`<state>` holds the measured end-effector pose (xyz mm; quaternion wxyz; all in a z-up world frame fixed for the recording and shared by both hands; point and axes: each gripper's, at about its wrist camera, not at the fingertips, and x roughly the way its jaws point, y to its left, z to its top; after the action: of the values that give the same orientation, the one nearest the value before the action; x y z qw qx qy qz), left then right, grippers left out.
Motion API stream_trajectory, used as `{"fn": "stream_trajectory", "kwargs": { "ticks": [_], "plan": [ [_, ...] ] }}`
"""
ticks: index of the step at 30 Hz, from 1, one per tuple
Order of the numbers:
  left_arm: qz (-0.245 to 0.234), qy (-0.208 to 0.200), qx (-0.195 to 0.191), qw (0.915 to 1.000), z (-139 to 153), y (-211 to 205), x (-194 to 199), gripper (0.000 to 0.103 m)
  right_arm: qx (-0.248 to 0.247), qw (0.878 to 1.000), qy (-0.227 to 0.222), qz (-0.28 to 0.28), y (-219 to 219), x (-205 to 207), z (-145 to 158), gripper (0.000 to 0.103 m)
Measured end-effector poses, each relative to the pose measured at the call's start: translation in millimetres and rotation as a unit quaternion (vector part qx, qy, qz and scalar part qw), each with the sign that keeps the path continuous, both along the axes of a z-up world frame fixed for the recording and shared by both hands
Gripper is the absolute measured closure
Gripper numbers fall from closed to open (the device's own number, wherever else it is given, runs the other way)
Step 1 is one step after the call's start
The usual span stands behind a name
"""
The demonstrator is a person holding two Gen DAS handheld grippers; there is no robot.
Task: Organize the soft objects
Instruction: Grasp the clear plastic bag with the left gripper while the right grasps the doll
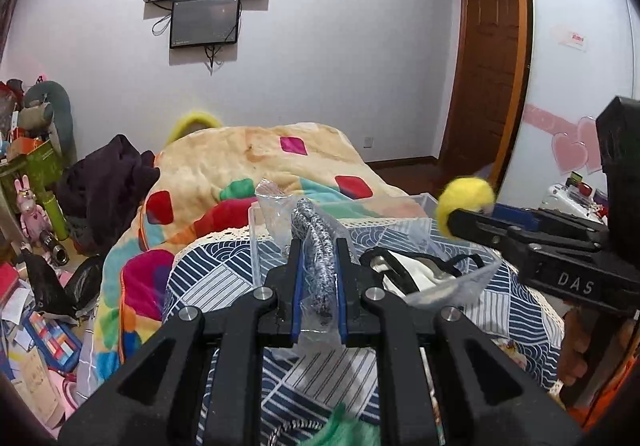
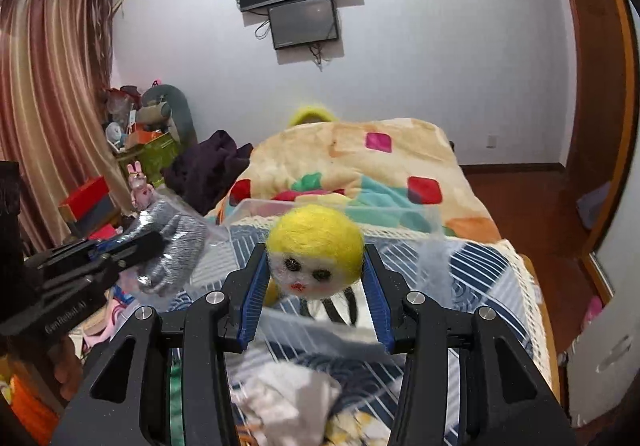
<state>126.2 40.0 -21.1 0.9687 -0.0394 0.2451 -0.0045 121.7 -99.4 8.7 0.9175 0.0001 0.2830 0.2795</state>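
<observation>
My left gripper (image 1: 319, 246) is shut on a clear plastic bag holding a grey-and-white knitted item (image 1: 320, 266), held above the bed. The same bagged item (image 2: 172, 250) shows at the left in the right wrist view, gripped by the left gripper (image 2: 148, 242). My right gripper (image 2: 316, 258) is shut on a yellow felt doll head (image 2: 316, 246) with a painted face, held above the clear plastic bin (image 2: 256, 208). In the left wrist view the doll head (image 1: 466, 202) sits at the tip of the right gripper (image 1: 454, 220), over the bin (image 1: 400, 206).
A blue-and-white patterned cover (image 1: 216, 278) lies on the bed under the bin, with a colourful blanket (image 1: 240, 158) behind. White and black soft items (image 1: 404, 270) lie in the bin. A dark garment (image 1: 104, 182) and clutter (image 1: 36, 318) are at the left.
</observation>
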Motion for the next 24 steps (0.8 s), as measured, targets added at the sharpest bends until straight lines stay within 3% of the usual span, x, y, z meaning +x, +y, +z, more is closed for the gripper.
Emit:
{"fn": "stream_trajectory", "kwargs": {
  "ticks": [5,11,20,22,24],
  "plan": [
    [0.025,0.016,0.011,0.9995,-12.0,2.2,21.3,0.09,-0.003,1.0,0.025,0.012,18.6,17.4,-8.5,0.061],
    [0.038,0.048,0.019,0.9979,-34.2,7.7,39.9,0.09,-0.048,0.997,0.065,0.013,34.7,34.3,-34.3,0.06],
    [0.039,0.066,-0.005,0.997,-44.8,14.8,44.8,0.09,-0.082,0.991,0.108,0.021,40.2,41.3,-54.8,0.059],
    [0.038,0.068,-0.005,0.997,-44.0,13.7,43.0,0.09,-0.078,0.99,0.111,0.023,37.4,40.4,-53.4,0.057],
    [0.034,0.067,-0.005,0.9972,-42.2,13.1,40.9,0.087,-0.075,0.991,0.106,0.021,35.1,38.5,-50.1,0.046]
  ]
}}
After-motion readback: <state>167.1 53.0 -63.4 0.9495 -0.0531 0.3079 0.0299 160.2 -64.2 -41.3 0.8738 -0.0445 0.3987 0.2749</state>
